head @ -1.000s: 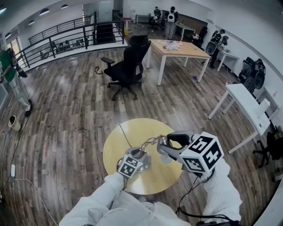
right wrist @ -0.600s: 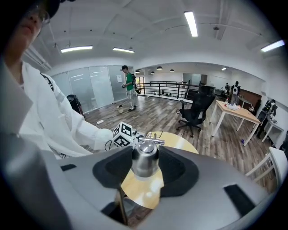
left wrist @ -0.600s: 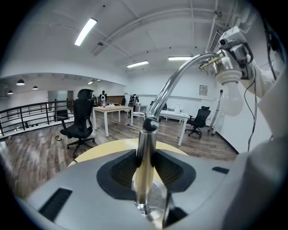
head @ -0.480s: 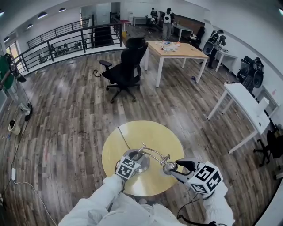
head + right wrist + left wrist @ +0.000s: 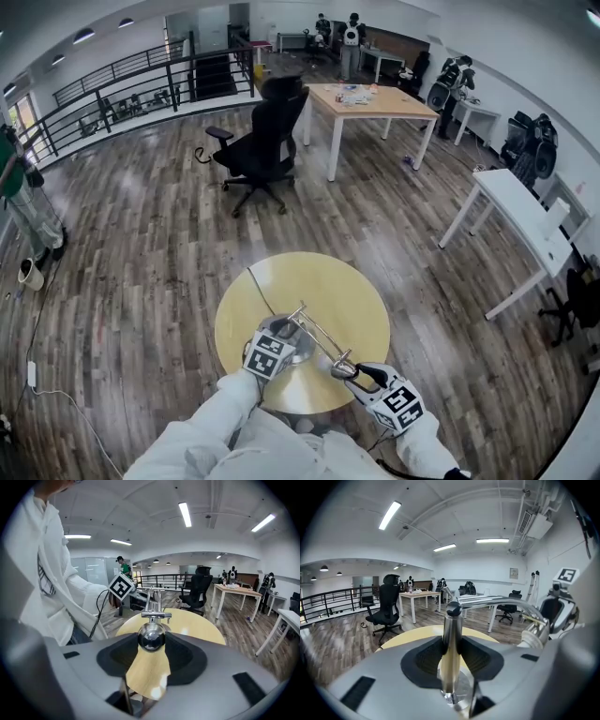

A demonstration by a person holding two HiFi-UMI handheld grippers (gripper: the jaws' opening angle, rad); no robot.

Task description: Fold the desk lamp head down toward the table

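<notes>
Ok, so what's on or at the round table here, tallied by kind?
lamp: 1
grippers: 2 (left gripper, right gripper, both shut on the lamp)
total: 3

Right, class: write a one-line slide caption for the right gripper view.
Right gripper shut on the chrome lamp head, round yellow table beyond.

Wood-plank floor [image 5: 141,234], black office chair [image 5: 262,141], wooden desk [image 5: 375,99], black railing [image 5: 112,82].
</notes>
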